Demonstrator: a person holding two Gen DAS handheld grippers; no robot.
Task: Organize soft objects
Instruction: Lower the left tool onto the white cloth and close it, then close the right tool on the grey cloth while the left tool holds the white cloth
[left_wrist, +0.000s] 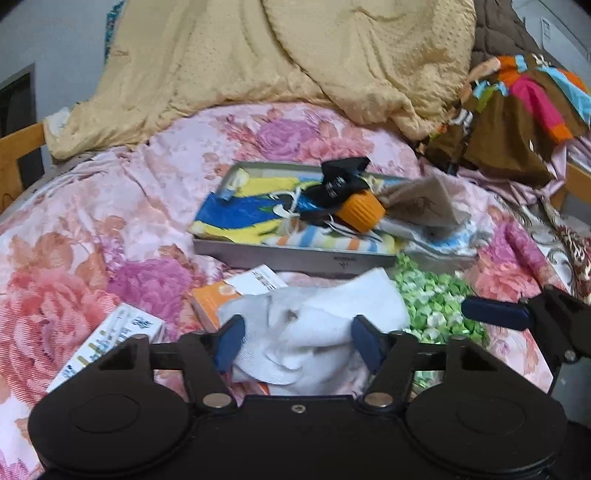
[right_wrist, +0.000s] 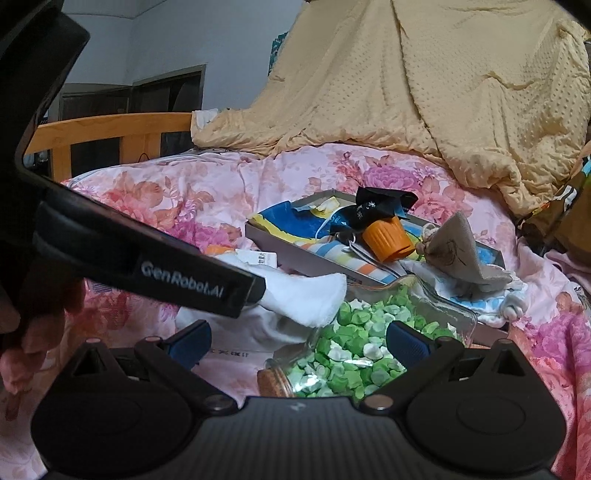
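Because the crumpled white terry cloth lies loose on the flowered pink bedspread, just short of the shallow grey metal tray, the left hand-held gripper straddles it from the lower middle of the left wrist view. Its blue pads stand on either side of the bunched fabric; they seem to touch the folds, though the blur leaves it uncertain whether they truly pinch, so I read the jaws as half-spread around the cloth, not clamped.

Part of the cloth drapes over an orange-and-white cardboard packet, which is likely why the grip is taken at the raised middle. Inside the tray lie a blue-and-yellow towel, a striped cloth, a black pouch and an orange ribbed cap, suggesting it serves as the collecting place.

At the lower centre of the right wrist view, the right hand-held gripper hovers with jaws spread and nothing between the pads, above a clear glass bottle of green and white paper bits lying on its side.

A rumpled tan quilt fills the upper frame.
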